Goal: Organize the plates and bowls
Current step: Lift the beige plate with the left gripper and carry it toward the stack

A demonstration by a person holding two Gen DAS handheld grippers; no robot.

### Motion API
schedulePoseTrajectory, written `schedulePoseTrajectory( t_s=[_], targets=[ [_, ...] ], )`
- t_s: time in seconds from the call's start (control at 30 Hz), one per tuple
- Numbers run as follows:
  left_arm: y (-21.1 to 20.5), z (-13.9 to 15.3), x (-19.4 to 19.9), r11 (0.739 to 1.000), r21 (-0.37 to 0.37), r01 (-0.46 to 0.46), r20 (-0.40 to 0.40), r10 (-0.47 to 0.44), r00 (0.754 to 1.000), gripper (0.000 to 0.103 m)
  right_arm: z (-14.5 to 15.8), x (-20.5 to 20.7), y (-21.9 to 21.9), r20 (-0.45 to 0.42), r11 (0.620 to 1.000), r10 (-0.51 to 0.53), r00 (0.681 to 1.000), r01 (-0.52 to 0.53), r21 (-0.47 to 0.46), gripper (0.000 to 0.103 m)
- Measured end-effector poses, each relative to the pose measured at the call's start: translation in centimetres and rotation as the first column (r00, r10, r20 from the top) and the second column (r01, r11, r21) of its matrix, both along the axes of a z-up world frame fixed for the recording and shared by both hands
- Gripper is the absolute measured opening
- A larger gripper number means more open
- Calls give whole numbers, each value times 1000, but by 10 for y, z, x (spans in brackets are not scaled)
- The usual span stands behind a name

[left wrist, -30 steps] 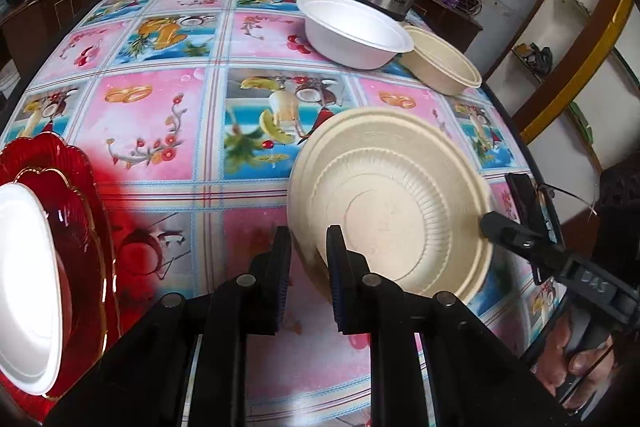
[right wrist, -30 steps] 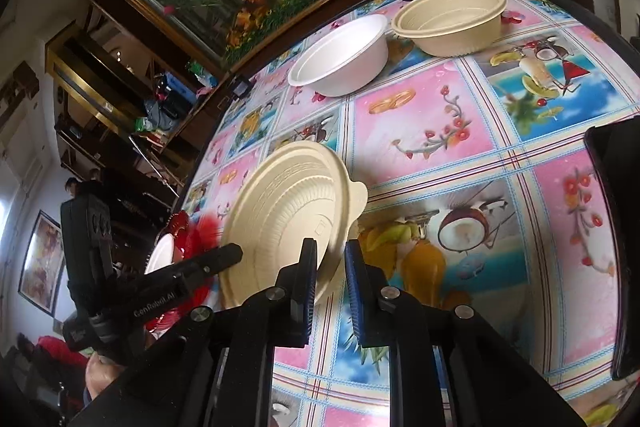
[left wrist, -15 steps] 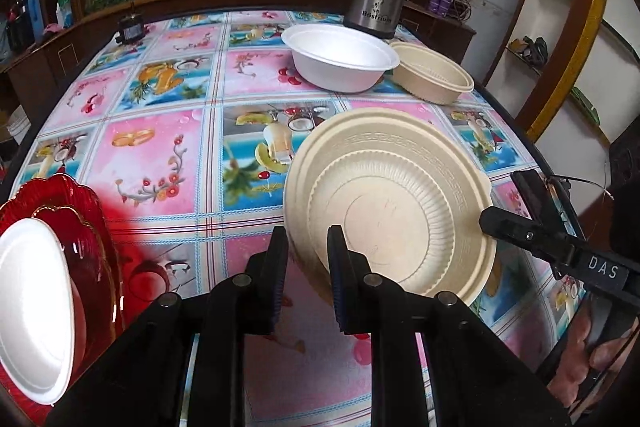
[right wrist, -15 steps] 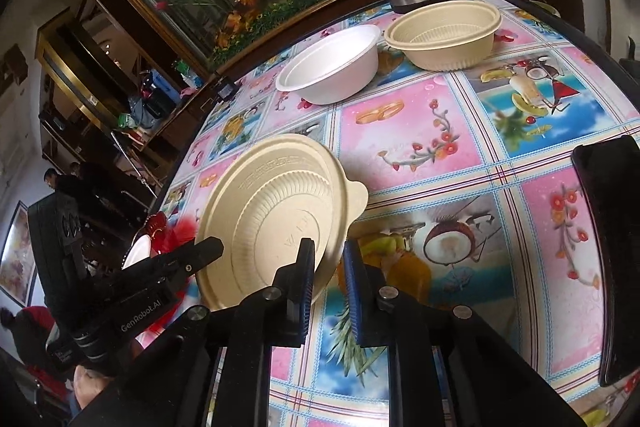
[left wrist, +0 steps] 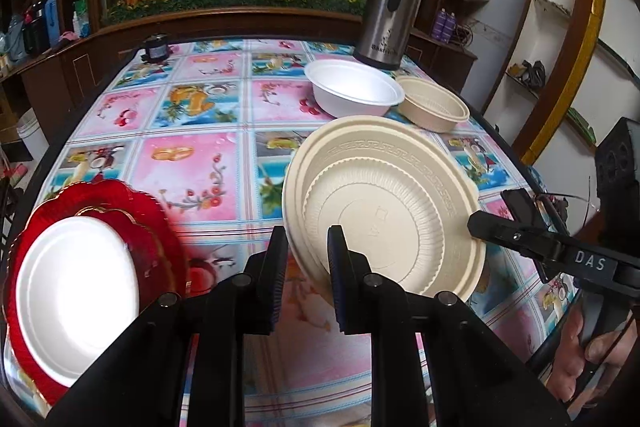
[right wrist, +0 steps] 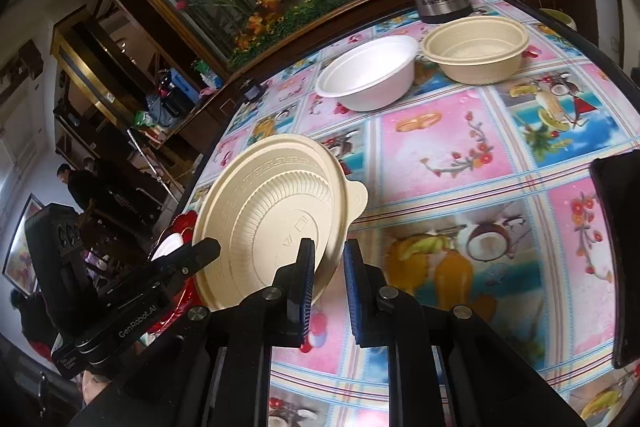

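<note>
A beige ribbed plate (left wrist: 384,203) is held tilted above the table between both grippers. My left gripper (left wrist: 307,247) is shut on its near-left rim. My right gripper (right wrist: 325,261) is shut on its opposite rim; the plate also shows in the right wrist view (right wrist: 276,215). A white plate (left wrist: 72,291) lies on stacked red scalloped plates (left wrist: 160,227) at the left. A white bowl (left wrist: 352,93) and a beige bowl (left wrist: 434,107) stand at the far right of the table.
A steel thermos jug (left wrist: 390,23) stands behind the bowls. A small black object (left wrist: 156,47) sits at the table's far edge. A dark phone-like slab (right wrist: 618,259) lies at the right edge. The table carries a colourful fruit-patterned cloth (left wrist: 192,163).
Both grippers have lifted the beige plate higher off the table and tilted it more upright. The view has risen, showing more of the room.
</note>
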State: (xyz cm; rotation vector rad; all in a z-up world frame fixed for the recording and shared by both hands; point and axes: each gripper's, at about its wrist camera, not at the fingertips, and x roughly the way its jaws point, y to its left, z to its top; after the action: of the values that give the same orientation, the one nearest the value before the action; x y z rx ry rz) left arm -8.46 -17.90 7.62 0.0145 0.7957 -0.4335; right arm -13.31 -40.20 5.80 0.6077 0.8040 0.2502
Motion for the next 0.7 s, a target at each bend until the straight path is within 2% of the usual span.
schedulePoseTrajectory(
  t_s=[0.7],
  targets=[
    [72,14,-12,992,-71,-105,49,109,993,16,29,20,64,20,992,121,992,-120,-47,15]
  ],
)
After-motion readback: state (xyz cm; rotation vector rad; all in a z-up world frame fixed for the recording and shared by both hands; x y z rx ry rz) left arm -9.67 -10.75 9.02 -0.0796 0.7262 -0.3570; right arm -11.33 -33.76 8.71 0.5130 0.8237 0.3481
